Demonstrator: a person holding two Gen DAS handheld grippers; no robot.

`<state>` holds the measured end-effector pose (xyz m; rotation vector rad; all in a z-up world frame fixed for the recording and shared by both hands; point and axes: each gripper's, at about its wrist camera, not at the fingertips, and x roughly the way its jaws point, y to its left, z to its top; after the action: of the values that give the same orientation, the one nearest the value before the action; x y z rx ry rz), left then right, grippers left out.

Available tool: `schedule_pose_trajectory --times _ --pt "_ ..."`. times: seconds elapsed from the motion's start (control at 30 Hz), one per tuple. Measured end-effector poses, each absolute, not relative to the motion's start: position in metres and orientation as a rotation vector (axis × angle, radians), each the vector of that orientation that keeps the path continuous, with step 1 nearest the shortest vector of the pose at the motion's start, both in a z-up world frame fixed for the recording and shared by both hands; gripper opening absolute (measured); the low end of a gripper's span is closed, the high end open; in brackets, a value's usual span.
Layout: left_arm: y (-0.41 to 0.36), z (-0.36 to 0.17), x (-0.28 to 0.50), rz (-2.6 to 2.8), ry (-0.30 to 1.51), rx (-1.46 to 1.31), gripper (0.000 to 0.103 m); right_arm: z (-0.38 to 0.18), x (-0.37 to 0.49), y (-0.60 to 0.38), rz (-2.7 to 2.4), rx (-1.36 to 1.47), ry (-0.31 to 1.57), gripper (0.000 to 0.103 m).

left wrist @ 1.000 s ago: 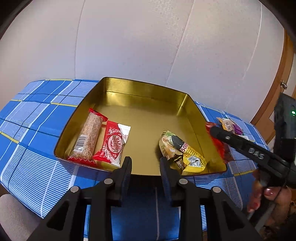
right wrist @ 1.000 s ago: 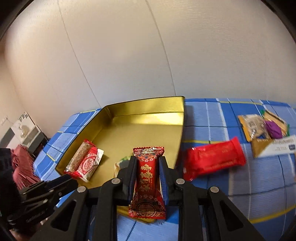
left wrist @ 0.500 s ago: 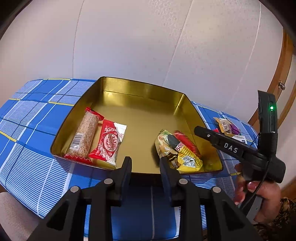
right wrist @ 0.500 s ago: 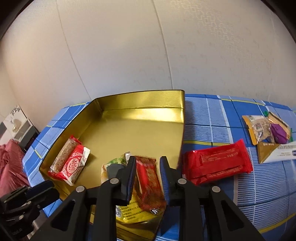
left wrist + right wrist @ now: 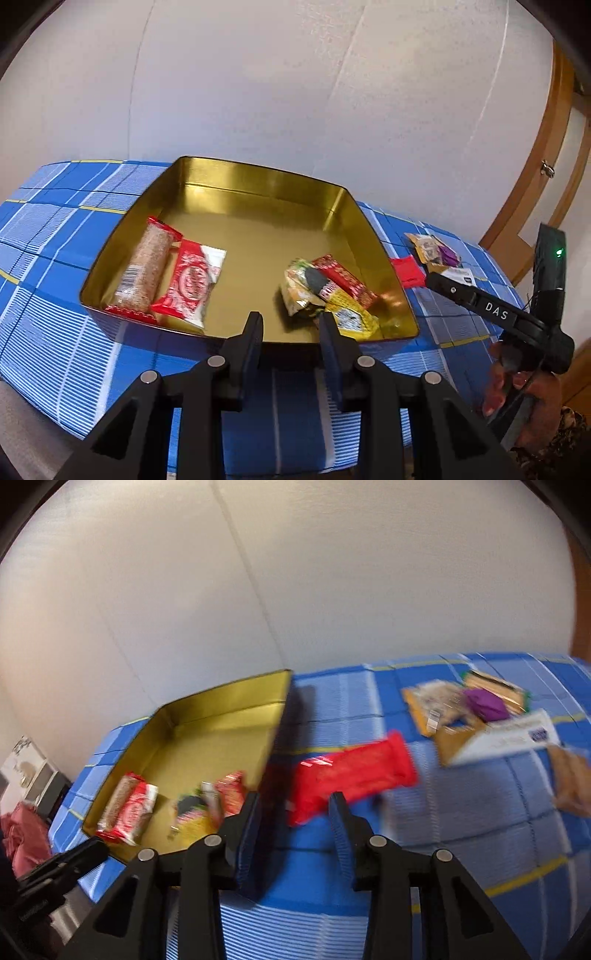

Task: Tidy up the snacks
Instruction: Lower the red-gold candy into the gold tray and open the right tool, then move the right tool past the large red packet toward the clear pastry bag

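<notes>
A gold tin [image 5: 258, 236] sits on the blue checked cloth. It holds a sesame bar [image 5: 144, 273], a red-and-white wafer pack [image 5: 188, 284], a yellow-green pack [image 5: 325, 306] and a red patterned snack [image 5: 343, 280] lying against that pack. My left gripper [image 5: 291, 332] hovers at the tin's near rim, narrowly open with nothing in it. My right gripper [image 5: 293, 808] is just right of the tin [image 5: 207, 746], its jaws opening and nothing between them. A long red pack [image 5: 351, 775] lies on the cloth just beyond its fingertips. From the left wrist, the right gripper [image 5: 434, 280] shows side-on.
A loose pile lies at the far right: an orange-brown pack [image 5: 432, 705], a purple sweet [image 5: 484, 703], a white-and-blue box [image 5: 513, 734] and a tan pack [image 5: 572, 779]. A white wall stands close behind. A wooden door frame [image 5: 535, 155] is at right.
The right gripper let the red patterned snack go in the tin beside the yellow-green pack, then swung right over the cloth with its jaws widening. The left gripper stayed put.
</notes>
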<state>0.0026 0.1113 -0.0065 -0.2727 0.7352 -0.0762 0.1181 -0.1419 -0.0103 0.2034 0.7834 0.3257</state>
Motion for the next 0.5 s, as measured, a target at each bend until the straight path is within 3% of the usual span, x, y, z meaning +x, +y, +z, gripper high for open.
schedule_pose_trajectory --times 0.37,0.5 --pt "0.074 -0.009 -0.001 -0.187 0.755 -0.196 0.032 -0.035 0.121 -0.203 0.180 0.292 0.874 0.052" --pt "0.068 -0.009 -0.002 -0.189 0.761 -0.180 0.032 -0.024 0.152 -0.177 0.200 0.217 0.854 0.063"
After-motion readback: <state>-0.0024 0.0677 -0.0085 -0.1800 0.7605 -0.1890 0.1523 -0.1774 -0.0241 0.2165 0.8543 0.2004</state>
